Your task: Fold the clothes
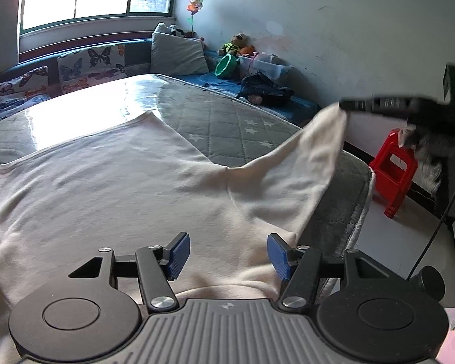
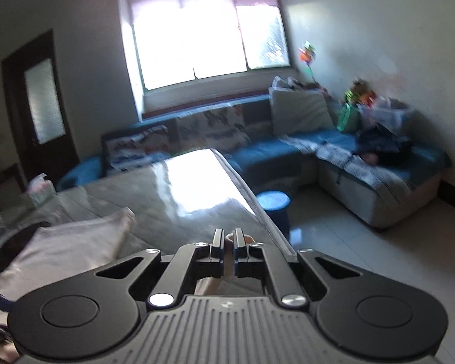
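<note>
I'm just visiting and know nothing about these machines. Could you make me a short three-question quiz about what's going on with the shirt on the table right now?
1. True or false: the left claw is clamped on the cream shirt.
2. Which part of the shirt does the right claw hold up? A) the collar B) a sleeve end C) the bottom hem
3. Fill in: on the floor beside the padded table stands a red ____.

Key:
1. False; its pads stand apart above the fabric.
2. B; the sleeve is lifted off the table, pinched at its tip.
3. stool
</note>
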Available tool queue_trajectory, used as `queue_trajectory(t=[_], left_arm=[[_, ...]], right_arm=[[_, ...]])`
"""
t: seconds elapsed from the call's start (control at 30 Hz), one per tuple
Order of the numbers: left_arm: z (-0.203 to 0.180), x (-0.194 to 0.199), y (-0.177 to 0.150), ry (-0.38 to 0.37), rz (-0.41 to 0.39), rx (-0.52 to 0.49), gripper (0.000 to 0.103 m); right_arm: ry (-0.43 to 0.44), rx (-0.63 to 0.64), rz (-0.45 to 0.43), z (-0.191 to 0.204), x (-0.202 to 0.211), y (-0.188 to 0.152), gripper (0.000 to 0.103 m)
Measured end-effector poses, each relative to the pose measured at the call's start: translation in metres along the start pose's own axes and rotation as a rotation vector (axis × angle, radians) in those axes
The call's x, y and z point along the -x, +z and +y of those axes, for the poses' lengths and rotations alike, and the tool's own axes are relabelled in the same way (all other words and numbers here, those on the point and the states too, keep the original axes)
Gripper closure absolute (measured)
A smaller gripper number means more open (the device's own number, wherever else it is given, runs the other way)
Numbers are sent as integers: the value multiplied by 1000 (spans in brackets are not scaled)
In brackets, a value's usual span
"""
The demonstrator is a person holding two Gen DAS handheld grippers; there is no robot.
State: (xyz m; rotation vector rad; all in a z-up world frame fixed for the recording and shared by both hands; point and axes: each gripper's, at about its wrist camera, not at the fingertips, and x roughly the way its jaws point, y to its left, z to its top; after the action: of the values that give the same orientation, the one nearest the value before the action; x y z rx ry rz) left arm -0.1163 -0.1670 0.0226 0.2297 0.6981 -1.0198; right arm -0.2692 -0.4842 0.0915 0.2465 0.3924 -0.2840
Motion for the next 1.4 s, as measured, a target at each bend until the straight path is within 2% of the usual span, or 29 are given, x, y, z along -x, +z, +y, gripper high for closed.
queue_trajectory(t=[0.33,0.5,0.63,0.77,0.9,1.1,1.23,1.4], left_arm=[[-16,-17,0,-37,-5,-48,43],[-21,-24,-2,-59,-8,-51,43],[-13,-9,-2,-61,-54,-18,43],[13,22,-6,-22,-121,56,43],[37,53,-24,45,-151,109,42],[64,79,-49,140,-162,197,41],[73,84,-57,167,-159,240,41],[77,85,-63,176,-150,263,41]], right_arm=[[91,93,-124,36,20,53,99],[162,158,-157,73,25,69,99],[219,223,-176,107,31,75,99],[316,292,-169,148,30,80,99],[444,367,-119,199,17,74,99],[615,451,28,269,-14,37,99],[683,488,125,302,-35,6,98],[726,520,207,318,-39,-23,92]])
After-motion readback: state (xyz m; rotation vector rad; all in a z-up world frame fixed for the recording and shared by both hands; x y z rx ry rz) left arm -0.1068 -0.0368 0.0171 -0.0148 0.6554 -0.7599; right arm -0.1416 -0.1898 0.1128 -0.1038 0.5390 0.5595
